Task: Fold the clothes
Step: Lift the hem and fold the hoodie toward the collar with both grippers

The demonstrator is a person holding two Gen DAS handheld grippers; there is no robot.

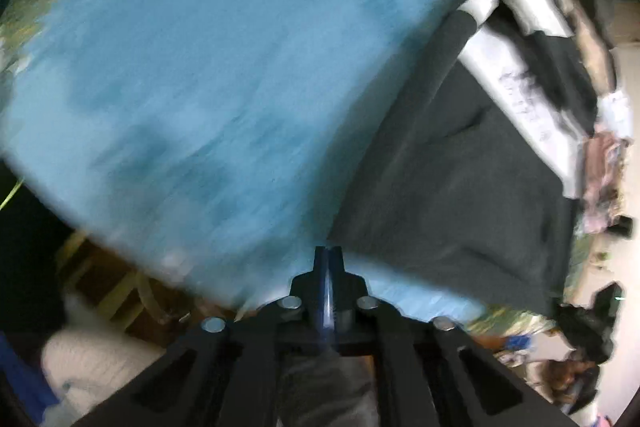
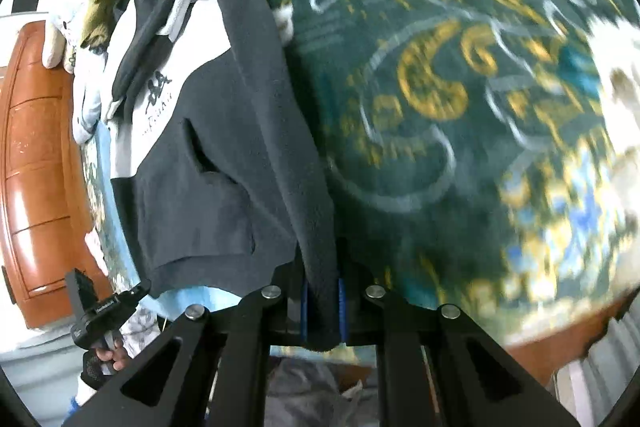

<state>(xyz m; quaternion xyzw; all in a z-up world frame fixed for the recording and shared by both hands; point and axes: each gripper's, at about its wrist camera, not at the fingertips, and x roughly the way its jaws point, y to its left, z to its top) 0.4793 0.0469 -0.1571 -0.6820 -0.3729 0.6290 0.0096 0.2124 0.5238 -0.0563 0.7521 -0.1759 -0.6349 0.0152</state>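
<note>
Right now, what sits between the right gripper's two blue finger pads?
A fold of the dark grey fleece garment fills the gap in the right gripper, seen in the right wrist view.

Both pictures are bright but smeared. The blue sheet (image 1: 192, 67) looks streaky, with soft dark shadows on it. The patterned blanket (image 2: 460, 87) blurs most toward its right side. The wooden drawers (image 2: 36, 167) shine with glare. Edges bend round and go black.
</note>
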